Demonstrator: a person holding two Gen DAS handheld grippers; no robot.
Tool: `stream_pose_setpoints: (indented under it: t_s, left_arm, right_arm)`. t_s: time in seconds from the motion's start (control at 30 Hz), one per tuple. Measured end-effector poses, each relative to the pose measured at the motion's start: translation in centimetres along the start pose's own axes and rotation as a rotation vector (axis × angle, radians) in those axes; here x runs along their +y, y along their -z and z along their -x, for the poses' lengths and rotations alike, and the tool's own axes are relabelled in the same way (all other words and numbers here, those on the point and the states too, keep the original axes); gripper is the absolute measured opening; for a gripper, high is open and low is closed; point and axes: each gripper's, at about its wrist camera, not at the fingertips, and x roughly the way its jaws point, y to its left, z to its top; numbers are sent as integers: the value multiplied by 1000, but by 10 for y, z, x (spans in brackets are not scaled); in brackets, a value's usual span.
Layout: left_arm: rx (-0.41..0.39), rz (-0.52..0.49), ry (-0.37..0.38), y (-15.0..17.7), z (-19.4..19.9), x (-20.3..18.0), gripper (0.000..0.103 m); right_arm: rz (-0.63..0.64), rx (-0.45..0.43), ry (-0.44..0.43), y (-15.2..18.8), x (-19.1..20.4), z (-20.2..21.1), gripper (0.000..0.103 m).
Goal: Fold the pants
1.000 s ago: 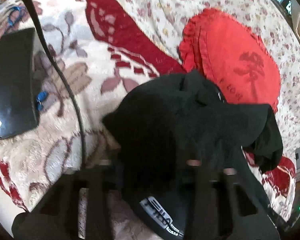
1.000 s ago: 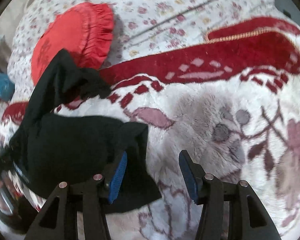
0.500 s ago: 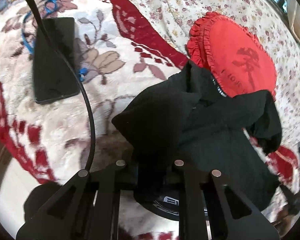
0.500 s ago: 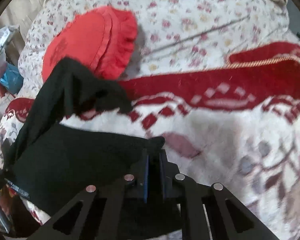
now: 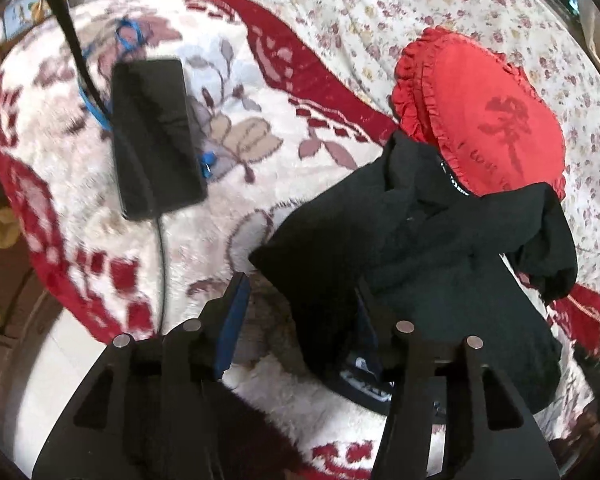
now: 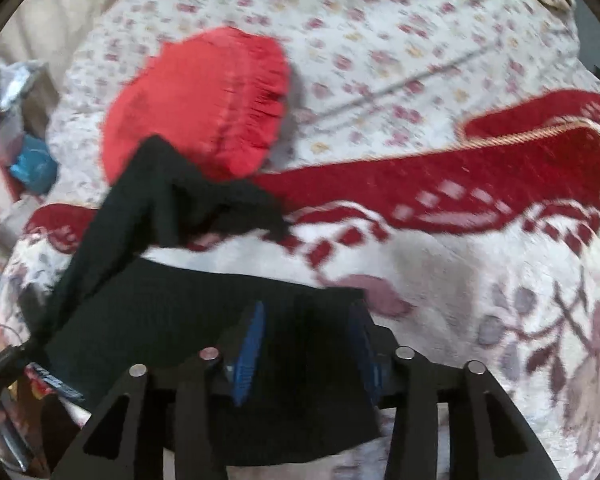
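The black pants (image 5: pixel 440 248) lie bunched on a cream and red plush blanket, with one leg reaching up against a red cushion. My left gripper (image 5: pixel 300 320) hovers over their near corner. Its jaws are opening, and the cloth lies between them against the right pad without being pinched. In the right wrist view the pants (image 6: pixel 160 300) spread out to the left. My right gripper (image 6: pixel 306 340) is over their near edge, jaws opening, blue pads apart with black cloth loose between them.
A red ruffled cushion (image 5: pixel 492 120) (image 6: pixel 204 108) sits on the flowered sheet behind the pants. A black phone-like slab (image 5: pixel 152 140) with a black cable and blue cord lies on the blanket (image 5: pixel 260 92) to the left. The bed edge drops off at lower left.
Half a second ago both grippers were pinched shut on the black cloth; now both have opened and let it go. Both have lifted a little, and the left has drawn back.
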Motion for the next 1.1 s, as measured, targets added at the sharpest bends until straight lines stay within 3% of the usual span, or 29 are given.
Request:
stream_pose_setpoints:
  t_s: [0.13,0.3,0.5,0.7,0.77,0.9,1.1]
  left_arm:
    - [-75,-39,-32,-3,26,-6,50]
    - [-85,-62,-20,-7,34,-14,50]
    - [-50,-83,-21,1,11,-26,50]
    - [31,-99,-67,6,-31,-27,50]
    - [51,-91,-74,5,-42,-24,51]
    - [49,-96,-86,-1,-42,-22,52]
    - [49,-95,-64,-19,-40,-22,52]
  right_arm:
    - [47,28,-80,0,33,-7,44]
    - [122,89,-145,7,77,-28,44]
    - [219,149,-188,21,115,-46,46]
    - [245,254,-181,38,122,-78,51]
    - [243,241,-190,40,123,-80,54]
    - [221,253,-220,28,127,-77,55]
    - [275,184,-298,-18,161,-66,56]
